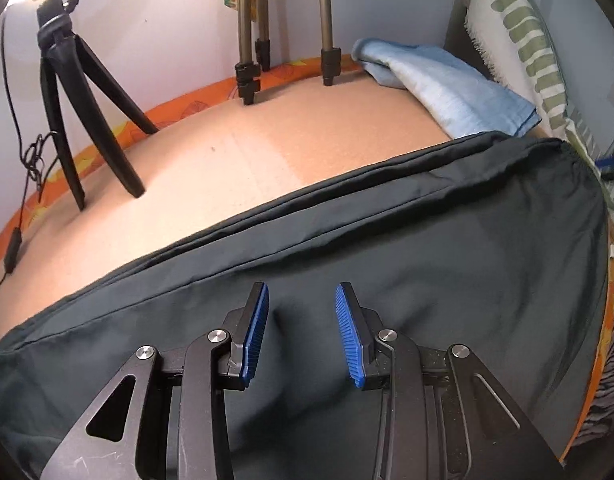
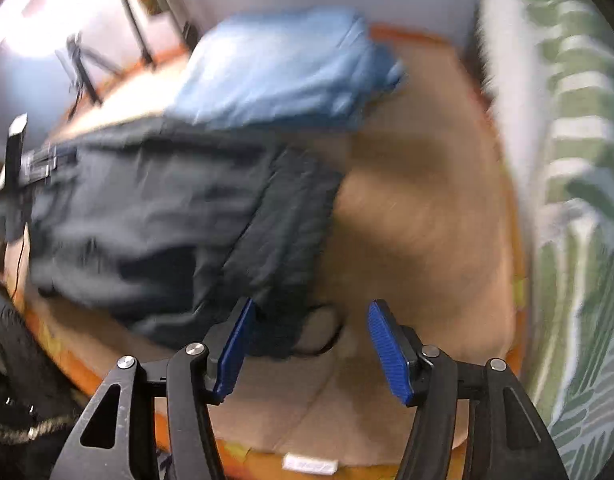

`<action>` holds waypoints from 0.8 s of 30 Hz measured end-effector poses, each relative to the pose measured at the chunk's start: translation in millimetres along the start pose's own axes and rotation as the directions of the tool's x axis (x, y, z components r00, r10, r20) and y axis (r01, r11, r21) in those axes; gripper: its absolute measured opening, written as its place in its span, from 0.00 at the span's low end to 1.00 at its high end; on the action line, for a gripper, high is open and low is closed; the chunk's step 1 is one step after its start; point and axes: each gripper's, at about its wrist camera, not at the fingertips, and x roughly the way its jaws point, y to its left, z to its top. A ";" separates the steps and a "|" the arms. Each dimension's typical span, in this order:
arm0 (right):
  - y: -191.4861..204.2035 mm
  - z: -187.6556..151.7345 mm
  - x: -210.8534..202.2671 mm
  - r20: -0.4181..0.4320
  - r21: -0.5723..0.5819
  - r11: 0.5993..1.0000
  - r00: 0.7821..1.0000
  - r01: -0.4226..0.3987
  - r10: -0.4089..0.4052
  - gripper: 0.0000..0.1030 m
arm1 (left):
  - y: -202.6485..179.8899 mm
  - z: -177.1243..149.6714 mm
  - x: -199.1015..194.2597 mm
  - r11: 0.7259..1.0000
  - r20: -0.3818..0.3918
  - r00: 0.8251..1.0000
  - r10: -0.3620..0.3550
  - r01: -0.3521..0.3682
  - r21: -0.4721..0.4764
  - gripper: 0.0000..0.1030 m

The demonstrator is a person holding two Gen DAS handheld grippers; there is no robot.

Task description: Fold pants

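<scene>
Dark navy pants (image 1: 387, 256) lie folded lengthwise across the tan surface, filling the lower half of the left wrist view. My left gripper (image 1: 302, 300) is open just above the fabric, holding nothing. In the blurred right wrist view the pants (image 2: 167, 220) lie to the left with their waistband end (image 2: 291, 248) near me. My right gripper (image 2: 311, 316) is open and empty above the waistband's near corner and the tan surface (image 2: 419, 240).
A folded light blue garment (image 1: 439, 80) (image 2: 283, 76) lies behind the pants. A small black tripod (image 1: 71, 112) and a tall tripod's legs (image 1: 251, 60) stand at the back. A green-patterned cushion (image 1: 523, 36) (image 2: 579, 200) lines the right side. An orange edge (image 2: 83, 364) borders the surface.
</scene>
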 end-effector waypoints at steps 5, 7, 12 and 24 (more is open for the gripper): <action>21.8 29.4 -25.5 0.159 -0.095 0.995 0.987 -0.004 0.019 0.57 | 2.0 8.9 -4.2 1.000 0.029 0.999 -0.020 0.020 -0.013 0.39; 43.4 49.4 -20.2 0.186 -0.167 0.986 0.982 -0.014 0.045 0.50 | -4.4 13.0 -5.7 0.999 0.046 0.998 -0.031 0.030 0.015 0.44; 112.4 91.5 14.4 0.177 -0.335 0.939 0.974 -0.078 0.144 0.45 | -31.8 18.4 -2.6 0.984 0.044 0.999 -0.014 0.006 0.177 0.44; 223.6 116.0 93.1 0.123 -0.648 0.756 0.992 0.088 -0.010 0.30 | -13.4 34.5 35.4 0.967 0.058 0.987 0.151 -0.160 0.199 0.44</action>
